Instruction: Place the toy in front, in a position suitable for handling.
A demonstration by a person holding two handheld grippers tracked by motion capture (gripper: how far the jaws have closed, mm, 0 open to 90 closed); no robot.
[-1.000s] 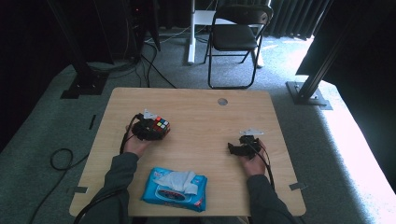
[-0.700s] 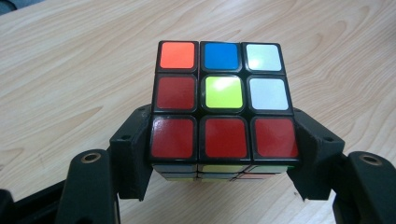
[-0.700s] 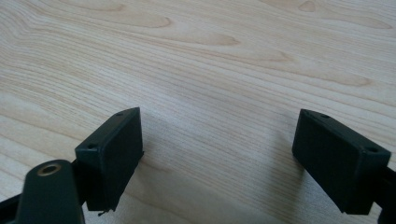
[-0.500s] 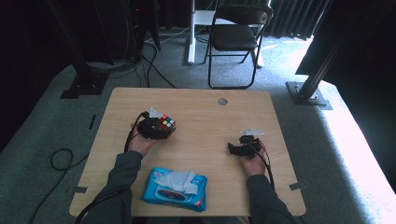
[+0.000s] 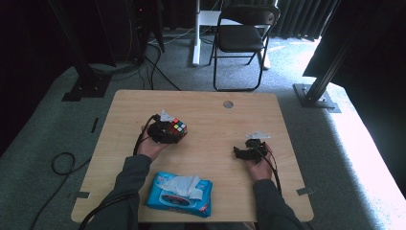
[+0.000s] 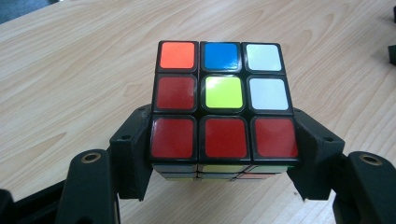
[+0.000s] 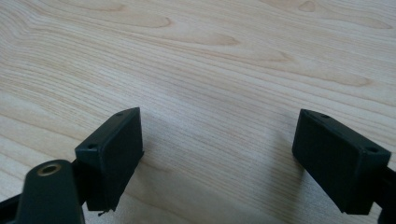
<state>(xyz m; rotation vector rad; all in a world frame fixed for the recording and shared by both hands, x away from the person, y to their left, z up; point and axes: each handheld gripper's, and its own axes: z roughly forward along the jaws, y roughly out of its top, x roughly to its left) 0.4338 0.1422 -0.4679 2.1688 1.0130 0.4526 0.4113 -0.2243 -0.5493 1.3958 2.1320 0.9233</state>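
Note:
A scrambled puzzle cube with red, orange, blue, white and yellow stickers on top sits clamped between the two black jaws of my left gripper. In the high view the cube is at the table's left middle, with the left gripper shut on it from the near side. My right gripper rests at the right middle of the table, its jaws wide apart. In the right gripper view the right gripper has only bare wood between its black pads.
A blue pack of wet wipes with a tissue sticking out lies near the front edge between the person's forearms. A round cable hole is at the far middle of the wooden table. A folding chair stands beyond it.
The left hand has carried the cube a little to the right across the table. The right hand has stayed where it was.

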